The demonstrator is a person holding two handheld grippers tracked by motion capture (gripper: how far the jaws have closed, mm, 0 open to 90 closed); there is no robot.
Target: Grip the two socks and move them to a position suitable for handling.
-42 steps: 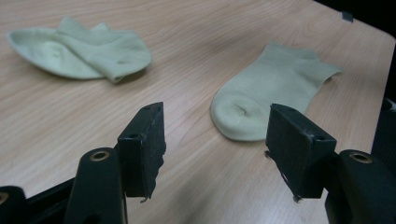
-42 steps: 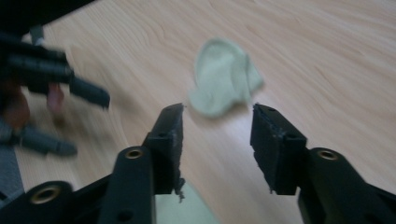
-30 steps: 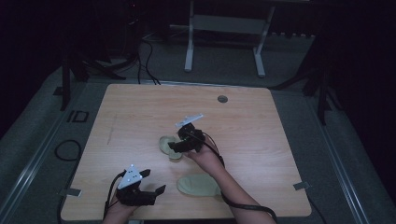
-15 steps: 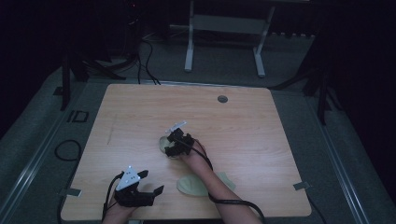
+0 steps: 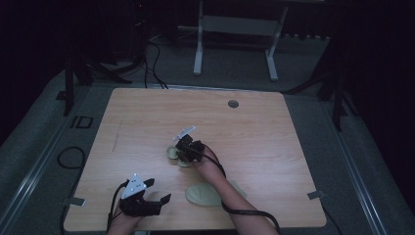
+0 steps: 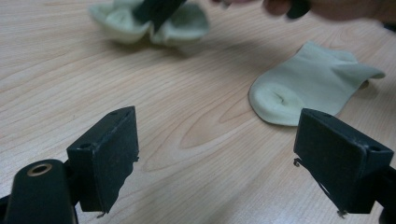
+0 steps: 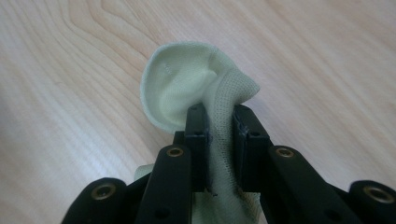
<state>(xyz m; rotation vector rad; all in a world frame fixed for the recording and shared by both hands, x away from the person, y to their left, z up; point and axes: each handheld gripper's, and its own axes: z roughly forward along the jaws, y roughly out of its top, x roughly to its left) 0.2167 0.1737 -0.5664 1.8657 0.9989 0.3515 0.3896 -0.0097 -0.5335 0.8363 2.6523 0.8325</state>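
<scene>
Table: light wood-grain tabletop (image 5: pixel 274 132) w/ small round dark grommet (image 5: pixel 233 104) at far edge, right of centre.
Right gripper: black two-jaw gripper (image 7: pixel 219 126) near table centre, jaws pressed together on a fold of pale green knit sock (image 7: pixel 187 88); fabric sandwiched between the pads, rest of sock bunched up just past the tips, cupped open.
Pinched sock, high view: (image 5: pixel 172 153) pokes out at left & near side of right gripper (image 5: pixel 188 149), touching it, low at the table surface; can't tell if lifted off.
Left gripper: black gripper w/ grey three-cornered plate (image 5: pixel 147 196) at near-left of table, jaws spread wide, nothing between them, above bare wood.
Second sock: pale green flat sock (image 5: pixel 203 194) lies on table near edge, right of left gripper, close but apart; partly under person's right forearm (image 5: pixel 230 200).
Left gripper view: flat sock (image 6: pixel 313 84) beyond its right jaw; pinched sock (image 6: pixel 154 21) farther off, top left.
Cable: black cable (image 5: pixel 244 213) trails from right gripper along forearm.
</scene>
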